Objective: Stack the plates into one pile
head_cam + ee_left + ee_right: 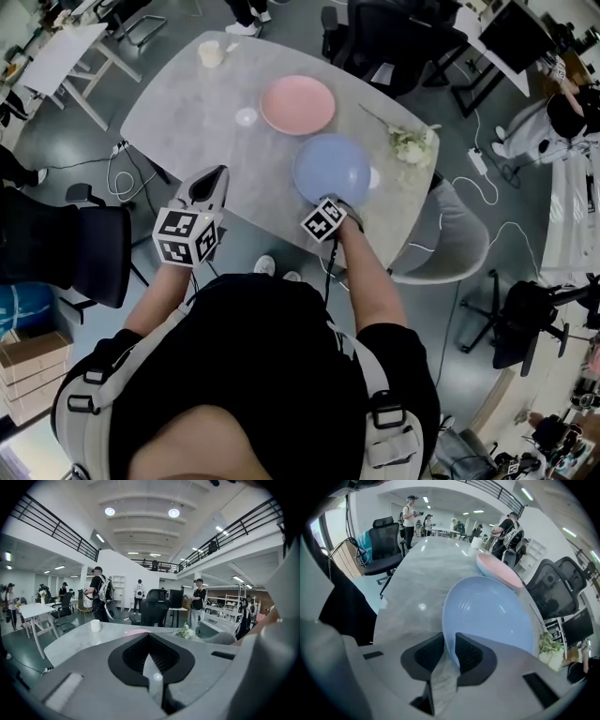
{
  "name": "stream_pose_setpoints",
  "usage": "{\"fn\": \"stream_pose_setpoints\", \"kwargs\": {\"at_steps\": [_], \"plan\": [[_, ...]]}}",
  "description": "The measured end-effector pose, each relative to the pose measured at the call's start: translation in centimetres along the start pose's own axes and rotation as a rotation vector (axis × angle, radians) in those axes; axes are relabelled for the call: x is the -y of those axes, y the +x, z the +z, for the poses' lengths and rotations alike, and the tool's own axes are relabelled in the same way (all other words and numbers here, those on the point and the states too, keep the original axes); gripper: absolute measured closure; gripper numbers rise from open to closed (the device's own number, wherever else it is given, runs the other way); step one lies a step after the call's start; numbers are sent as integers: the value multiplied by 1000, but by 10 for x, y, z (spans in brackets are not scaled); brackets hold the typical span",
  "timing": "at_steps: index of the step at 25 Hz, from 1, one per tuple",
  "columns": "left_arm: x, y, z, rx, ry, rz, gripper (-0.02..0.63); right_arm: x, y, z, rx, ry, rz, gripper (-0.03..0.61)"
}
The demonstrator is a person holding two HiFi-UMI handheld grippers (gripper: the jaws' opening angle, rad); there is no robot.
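We look down on a grey table (pixel 187 112) with two plates on it: a pink plate (pixel 297 104) lies flat near the middle, and a blue plate (pixel 330 167) lies closer to us, just beside the pink one but not on top of it. So there is no pile yet; the job has only begun.

The right gripper (pixel 343 203) has its claw on the near edge of the blue plate. In the right gripper view the thin blue rim (pixel 492 616) sits right between the two black pads and they pinch it, so this claw is holding the blue plate. The plate looks a bit tipped up at our side, but we cannot tell if it is fully off the table. Past it in that view we see the pink plate (pixel 499 573), waiting and bare.

The left gripper (pixel 217 174) hangs over the near left edge of the table, well apart from both plates. In the left gripper view its claw (pixel 149 638) is squeezed together with nothing in it.

There is also a white cup (pixel 211 53) at the far end, a small white round thing (pixel 246 117) beside the pink plate, and some flowers (pixel 411 145) on the right; none of these are in the way.

What is left, we think: lift the blue plate, carry it over the pink plate, set it down flat on top, and let go. We should go slowly, because a pinch on one thin edge could let the plate slip or swing.
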State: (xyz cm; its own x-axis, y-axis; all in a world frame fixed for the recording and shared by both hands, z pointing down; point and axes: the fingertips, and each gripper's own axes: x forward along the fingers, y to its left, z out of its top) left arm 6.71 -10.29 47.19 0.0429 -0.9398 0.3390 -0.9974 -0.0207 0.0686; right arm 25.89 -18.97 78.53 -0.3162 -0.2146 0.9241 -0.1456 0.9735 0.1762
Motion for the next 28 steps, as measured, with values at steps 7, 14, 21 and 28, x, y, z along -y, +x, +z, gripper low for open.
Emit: {"fn": "stream_pose_setpoints", "kwargs": {"at_steps": [7, 14, 21, 28], "plan": [[5, 2, 2, 3, 11, -4, 609, 9, -13, 12, 5, -147, -97, 555], [4, 2, 1, 8, 4, -3, 609, 17, -43, 20, 7, -148, -178, 555], [-1, 3, 2, 18, -4, -4, 611, 42, -85, 42, 65, -182, -294, 555], [-17, 0, 1, 22, -18, 12, 609, 71, -112, 108, 167, -301, -403, 555]]}}
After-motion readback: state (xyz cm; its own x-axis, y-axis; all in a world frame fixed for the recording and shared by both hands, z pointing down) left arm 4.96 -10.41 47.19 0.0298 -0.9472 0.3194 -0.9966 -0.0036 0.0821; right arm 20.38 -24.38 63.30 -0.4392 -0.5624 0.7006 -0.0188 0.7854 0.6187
